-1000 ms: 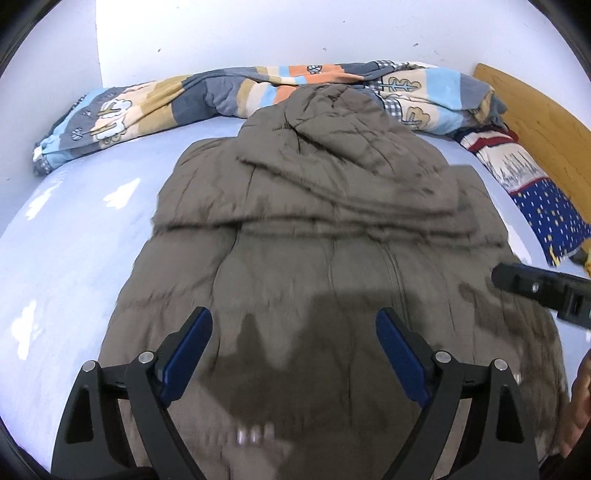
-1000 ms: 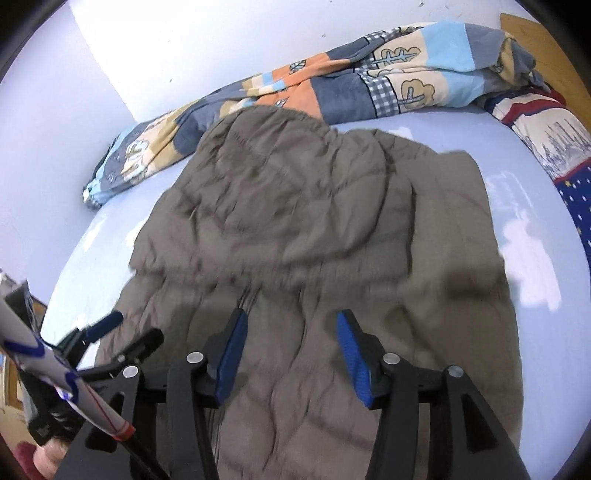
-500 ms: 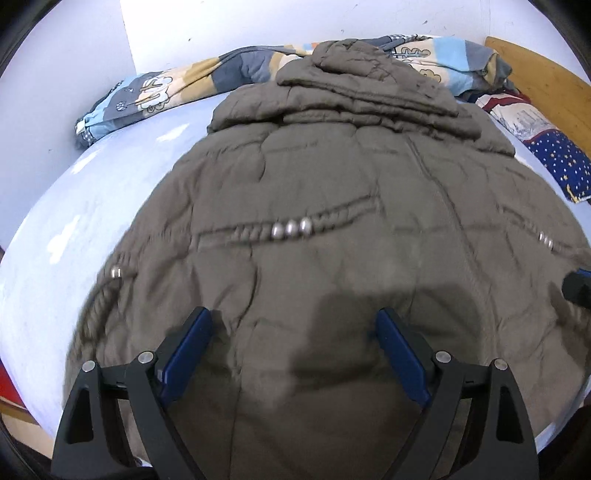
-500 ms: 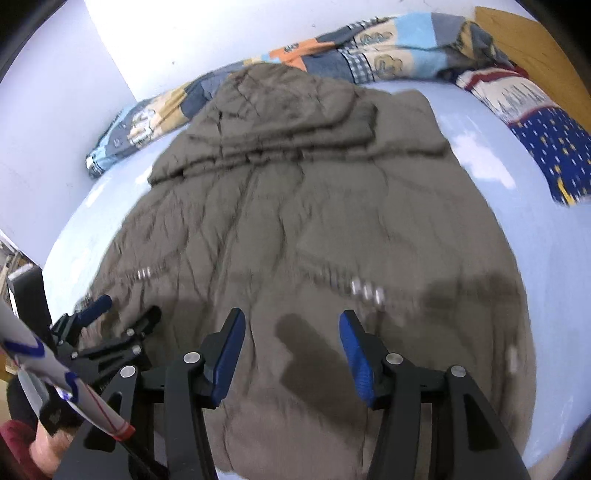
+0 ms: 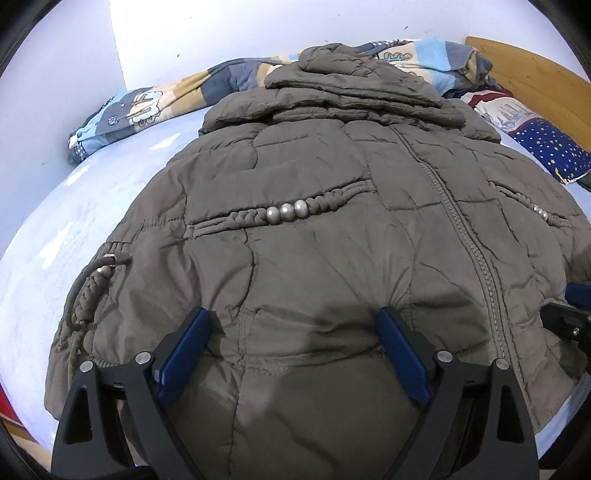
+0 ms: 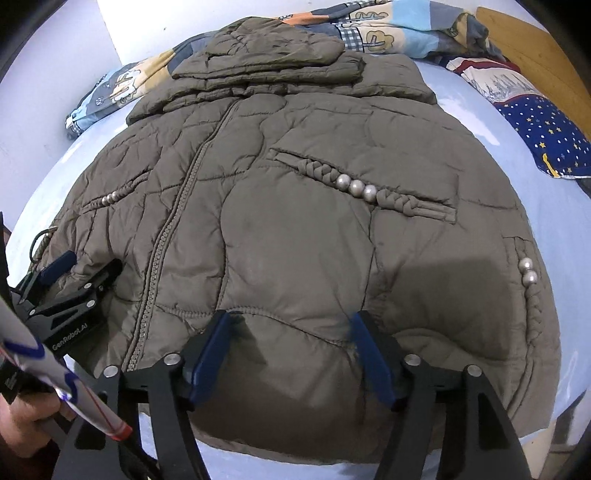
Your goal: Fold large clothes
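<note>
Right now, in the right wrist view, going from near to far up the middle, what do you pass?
Right tool, jaws opening over the coat hem → brown padded coat → its folded hood → patterned quilt → white wall.

The brown padded coat [image 5: 332,266] runs under the left tongs [image 5: 291,354], so its near hem is hidden in the left wrist view. The right tongs [image 5: 569,314] are cut off by that view's right edge. In the right wrist view, a hand [image 6: 26,424] is cropped at the lower left corner. The wooden headboard [image 6: 535,48] is only partly visible.
</note>
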A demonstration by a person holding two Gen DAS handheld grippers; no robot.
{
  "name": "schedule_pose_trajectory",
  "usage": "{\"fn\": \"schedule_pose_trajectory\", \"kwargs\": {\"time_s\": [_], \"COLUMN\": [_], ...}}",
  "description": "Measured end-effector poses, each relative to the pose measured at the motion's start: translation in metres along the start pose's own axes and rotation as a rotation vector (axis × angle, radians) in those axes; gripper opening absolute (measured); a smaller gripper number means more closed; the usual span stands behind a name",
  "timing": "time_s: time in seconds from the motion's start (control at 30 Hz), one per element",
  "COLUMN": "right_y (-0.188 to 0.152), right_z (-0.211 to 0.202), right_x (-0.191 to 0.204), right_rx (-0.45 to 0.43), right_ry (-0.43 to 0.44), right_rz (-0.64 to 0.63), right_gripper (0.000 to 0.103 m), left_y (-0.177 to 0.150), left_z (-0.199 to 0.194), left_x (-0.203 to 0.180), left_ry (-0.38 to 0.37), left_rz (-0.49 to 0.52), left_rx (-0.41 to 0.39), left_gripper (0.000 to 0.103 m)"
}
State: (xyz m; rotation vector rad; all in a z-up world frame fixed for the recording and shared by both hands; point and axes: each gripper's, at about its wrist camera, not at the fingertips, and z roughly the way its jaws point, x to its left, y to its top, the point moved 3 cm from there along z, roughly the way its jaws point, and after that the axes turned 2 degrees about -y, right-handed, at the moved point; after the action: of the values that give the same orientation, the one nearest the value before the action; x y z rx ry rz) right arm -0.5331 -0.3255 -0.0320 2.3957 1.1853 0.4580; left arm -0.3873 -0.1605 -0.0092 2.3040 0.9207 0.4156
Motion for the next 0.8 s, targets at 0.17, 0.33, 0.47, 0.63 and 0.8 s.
{"fn": "schedule_pose_trajectory", "kwargs": {"time_s": [0.17, 0.33, 0.47, 0.63, 0.8], "right_y": [-0.0026, -0.0008, -0.0007, -0.0003, -0.0013], "right_z": [0.0026, 0.0042, 0.0042, 0.0053, 0.0061], "right_x": [0.0052, 0.0063, 0.0068, 0.0079, 0.0066], "right_rx": [-0.018, -0.01, -0.005, 0.0, -0.01], "right_ry": [-0.025, -0.032, -0.024, -0.023, -0.012], "right_rz": [-0.011, -0.016, -0.02, -0.022, -0.019], "right_gripper": [0.079, 0.08, 0.08, 0.08, 0.081], "left_y": [0.0, 0.0022, 0.002, -0.0021, -0.0034], "left_z": [0.0005, 0.0015, 0.0022, 0.0022, 0.002], "left_x": [0.0002, 0.0006, 0.0018, -0.0003, -0.0015], "left_ry": [-0.004, -0.005, -0.011, 0.013, 0.026], "left_rz": [0.0, -0.016, -0.035, -0.049, -0.056], "left_rx": [0.005, 0.037, 0.051, 0.02, -0.006], "left_gripper": [0.092, 0.092, 0.092, 0.093, 0.094]}}
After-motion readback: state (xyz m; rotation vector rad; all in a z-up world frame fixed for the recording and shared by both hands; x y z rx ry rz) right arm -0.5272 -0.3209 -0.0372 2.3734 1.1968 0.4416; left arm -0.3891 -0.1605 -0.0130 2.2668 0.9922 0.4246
